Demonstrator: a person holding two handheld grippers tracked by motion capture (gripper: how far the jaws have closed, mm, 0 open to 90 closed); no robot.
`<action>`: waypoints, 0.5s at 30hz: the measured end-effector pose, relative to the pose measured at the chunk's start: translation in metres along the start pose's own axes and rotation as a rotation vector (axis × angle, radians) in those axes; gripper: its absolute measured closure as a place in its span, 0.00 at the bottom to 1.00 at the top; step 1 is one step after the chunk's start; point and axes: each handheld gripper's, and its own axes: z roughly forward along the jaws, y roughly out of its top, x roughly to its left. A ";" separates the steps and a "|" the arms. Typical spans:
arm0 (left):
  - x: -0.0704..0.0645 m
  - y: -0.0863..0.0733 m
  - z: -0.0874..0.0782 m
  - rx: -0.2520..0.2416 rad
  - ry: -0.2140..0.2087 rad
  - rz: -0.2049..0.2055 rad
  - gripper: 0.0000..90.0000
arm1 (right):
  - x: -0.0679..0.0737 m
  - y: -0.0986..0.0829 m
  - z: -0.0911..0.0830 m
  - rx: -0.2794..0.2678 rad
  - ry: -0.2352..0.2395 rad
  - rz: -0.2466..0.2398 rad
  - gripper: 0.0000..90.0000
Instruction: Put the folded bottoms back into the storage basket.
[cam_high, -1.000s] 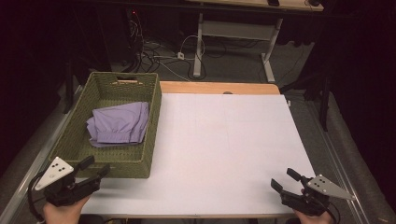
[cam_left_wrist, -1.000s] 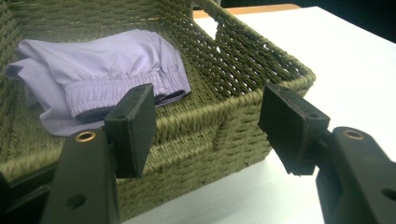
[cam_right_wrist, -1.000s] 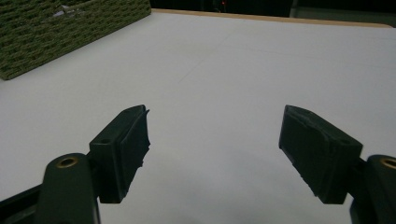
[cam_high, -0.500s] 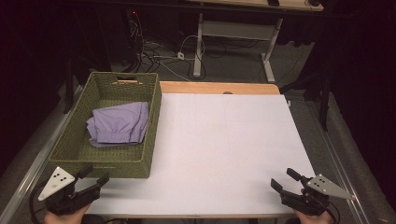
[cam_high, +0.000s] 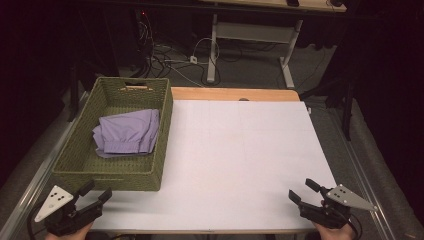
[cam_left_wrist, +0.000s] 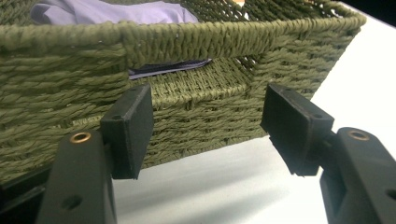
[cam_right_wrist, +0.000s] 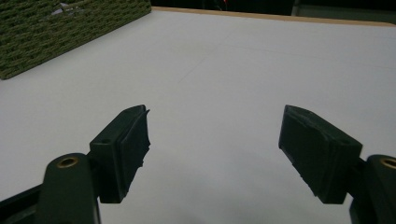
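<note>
Here the left tool sits at the lower left of the frame, jaws wide and empty, just short of the green woven basket — its near wall fills the left gripper view. A folded lilac cloth lies inside. At lower right, the right tool hovers over the white tabletop — jaws wide, empty.

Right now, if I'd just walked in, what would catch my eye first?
Probably the green woven basket at the white table's left edge, with a folded lavender cloth inside. Next, two black hand-held tools at the near edge: the left tool just before the basket, the right tool over bare tabletop, both open.
</note>
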 end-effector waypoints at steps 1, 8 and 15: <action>0.001 0.000 0.000 0.000 0.001 -0.004 0.37 | 0.000 0.000 0.000 0.000 0.000 0.002 0.28; 0.003 0.000 0.003 0.005 -0.007 -0.015 0.36 | 0.001 -0.001 -0.002 -0.002 -0.003 -0.001 0.28; 0.003 0.000 0.003 0.000 -0.010 -0.014 0.36 | 0.000 -0.002 -0.004 -0.003 -0.005 0.002 0.28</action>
